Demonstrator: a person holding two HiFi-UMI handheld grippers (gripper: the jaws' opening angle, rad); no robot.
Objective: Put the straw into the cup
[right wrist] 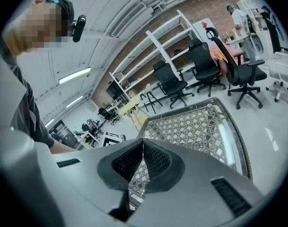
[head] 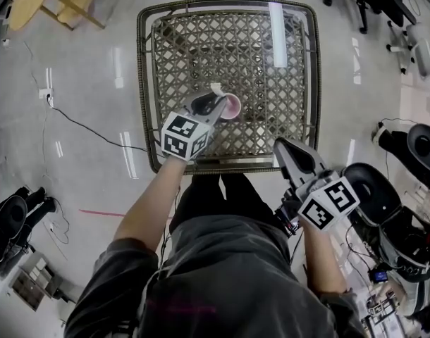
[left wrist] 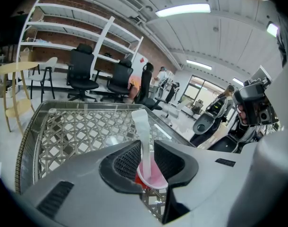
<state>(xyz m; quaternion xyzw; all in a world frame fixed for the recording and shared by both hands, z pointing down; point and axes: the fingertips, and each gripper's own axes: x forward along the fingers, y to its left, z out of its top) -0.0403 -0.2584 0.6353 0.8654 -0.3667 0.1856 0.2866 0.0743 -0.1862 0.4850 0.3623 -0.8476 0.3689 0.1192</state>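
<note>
Left gripper [head: 212,104] sits over the middle of the glass-topped wicker table [head: 142,83], a bit toward its near edge. In the left gripper view its pads are clamped on the straw [left wrist: 143,131], a pale, flat-looking one that may be in its wrapper. The lower end of the straw is already inside the pink cup [left wrist: 151,178], with the top sticking up well above the jaws. In the head view the cup [head: 231,107] is just beside the jaw tips and nothing is holding it. Right gripper [head: 285,151] hangs over the table's near edge toward the near-right corner, well apart from the cup. Its fingers are pressed together with nothing between them, and the right gripper view [right wrist: 143,143] confirms that. My read is the insertion is basically done and what's left is to release and back off. Risks:
1. If the left gripper pulls away before the jaws fully part, the straw comes out or drags the cup over.
2. The cup looks light and sits on smooth glass with no support, so a jaw nudging the rim on the way out could slide or tip it.
3. The straw is tall relative to the cup, so once released it may lean hard on the rim and lever the cup over or flop out.

I can't tell whether the straw tip is touching the cup bottom.
</note>
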